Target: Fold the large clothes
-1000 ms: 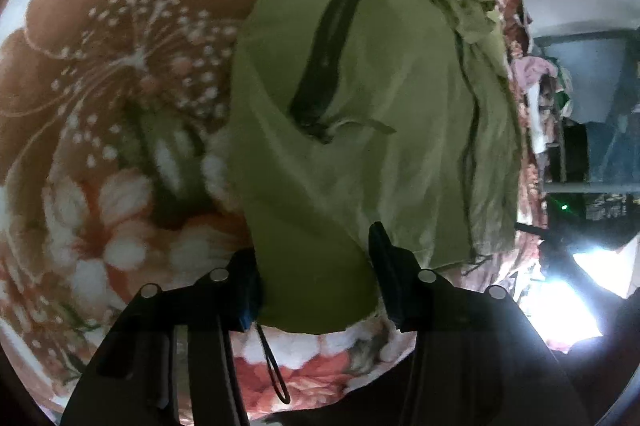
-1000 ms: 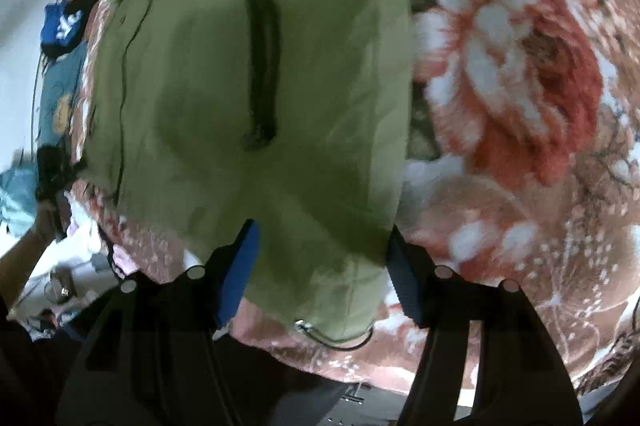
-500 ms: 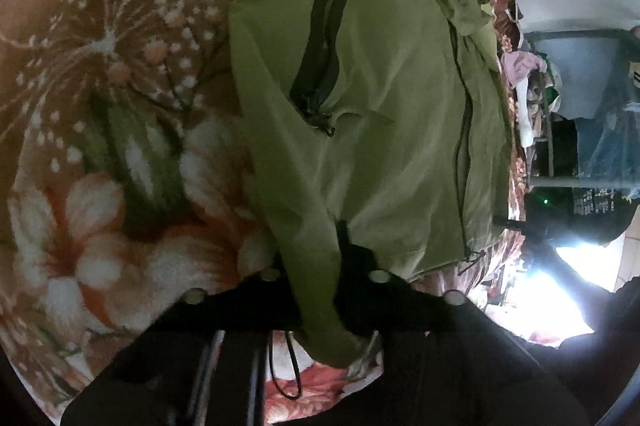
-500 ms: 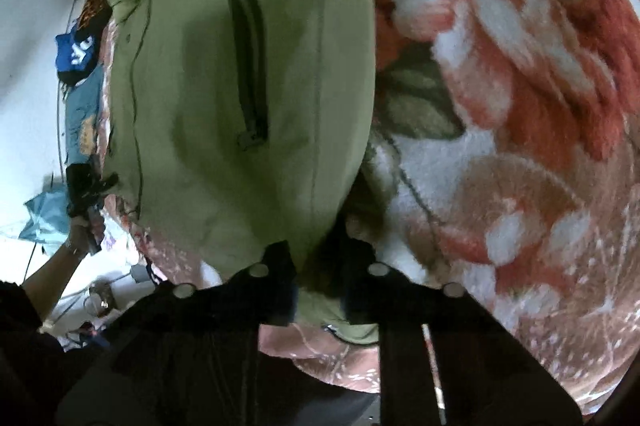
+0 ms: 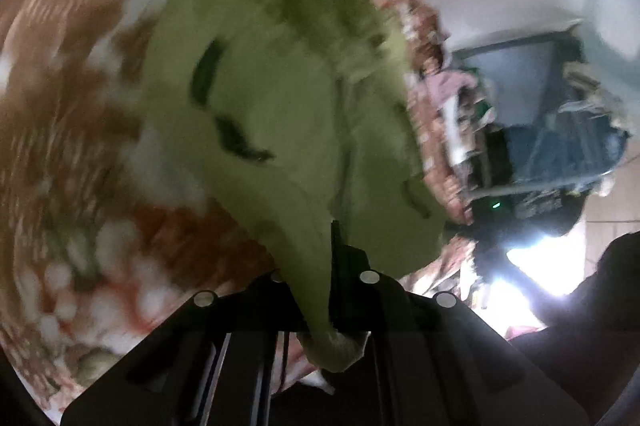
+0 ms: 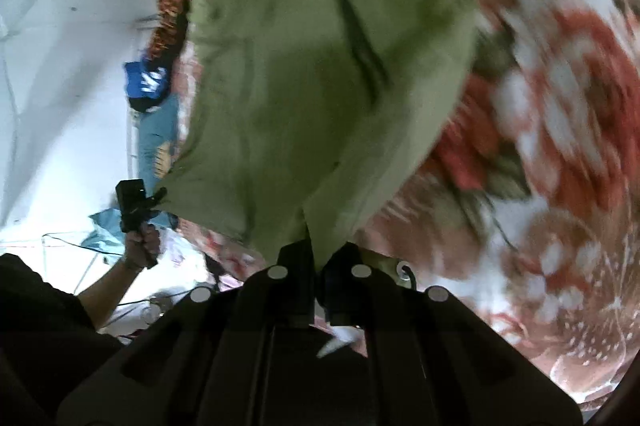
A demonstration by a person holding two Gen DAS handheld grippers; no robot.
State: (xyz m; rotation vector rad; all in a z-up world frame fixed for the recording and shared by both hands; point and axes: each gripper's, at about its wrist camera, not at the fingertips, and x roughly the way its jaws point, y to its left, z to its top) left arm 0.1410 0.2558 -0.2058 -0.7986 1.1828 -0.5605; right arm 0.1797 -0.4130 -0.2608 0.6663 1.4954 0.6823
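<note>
An olive green jacket (image 5: 288, 97) with black pocket zips lies on a floral blanket (image 5: 68, 129). My left gripper (image 5: 320, 278) is shut on one corner of its near hem, and the cloth rises from the blanket. In the right wrist view my right gripper (image 6: 318, 262) is shut on the other hem corner of the jacket (image 6: 312, 85), which is lifted and stretched. The left gripper and the hand that holds it (image 6: 138, 222) show at the left there. Both views are blurred.
The floral blanket (image 6: 560, 129) covers the bed. Blue clothes (image 6: 152, 93) lie by the white wall at the bed's far side. Shelves with clothes (image 5: 540, 129) stand beyond the bed edge, with a bright light low on the right.
Both grippers closed on the jacket's near hem and have lifted it. The hem has come up off the blanket and the views have swung upward.
</note>
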